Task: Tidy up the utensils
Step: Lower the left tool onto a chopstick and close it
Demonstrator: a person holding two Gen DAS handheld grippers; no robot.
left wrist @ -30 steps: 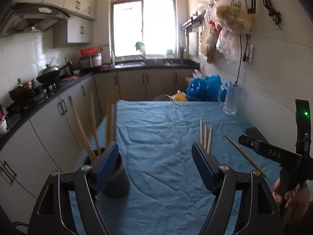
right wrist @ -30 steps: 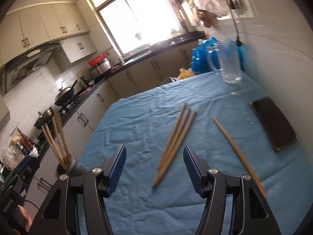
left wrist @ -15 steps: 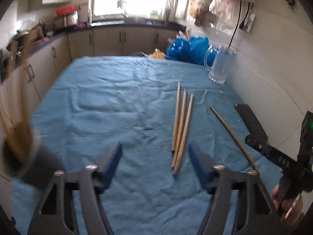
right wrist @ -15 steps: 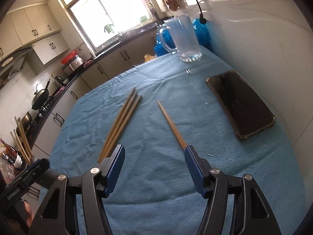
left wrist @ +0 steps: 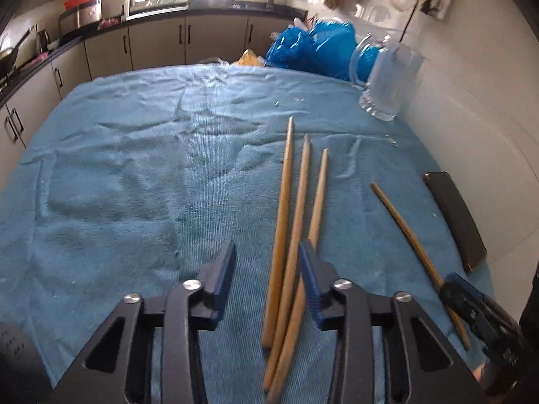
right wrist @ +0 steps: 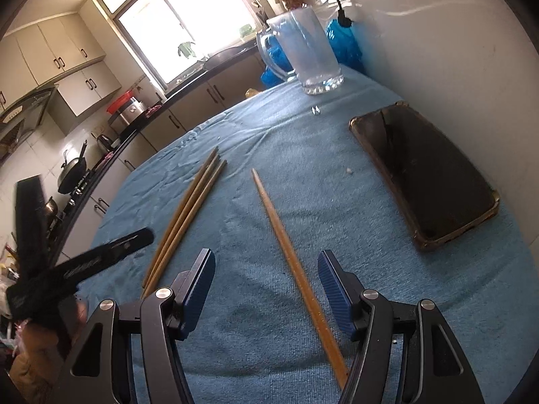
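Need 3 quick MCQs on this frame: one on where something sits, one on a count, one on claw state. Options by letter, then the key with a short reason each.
1. Where does the single chopstick lie?
A. inside the glass mug
B. on the blue cloth, between the right claw's fingers
C. on top of the phone

2. How many chopsticks lie in all on the blue cloth?
A. two
B. four
C. six

3. What state is the right claw in?
A. open, holding nothing
B. shut on a chopstick
C. shut on the phone

Key:
1 B, it runs along the cloth through the gap.
2 B, a group of three chopsticks plus the single one.
3 A, both fingers stand clear of the chopstick.
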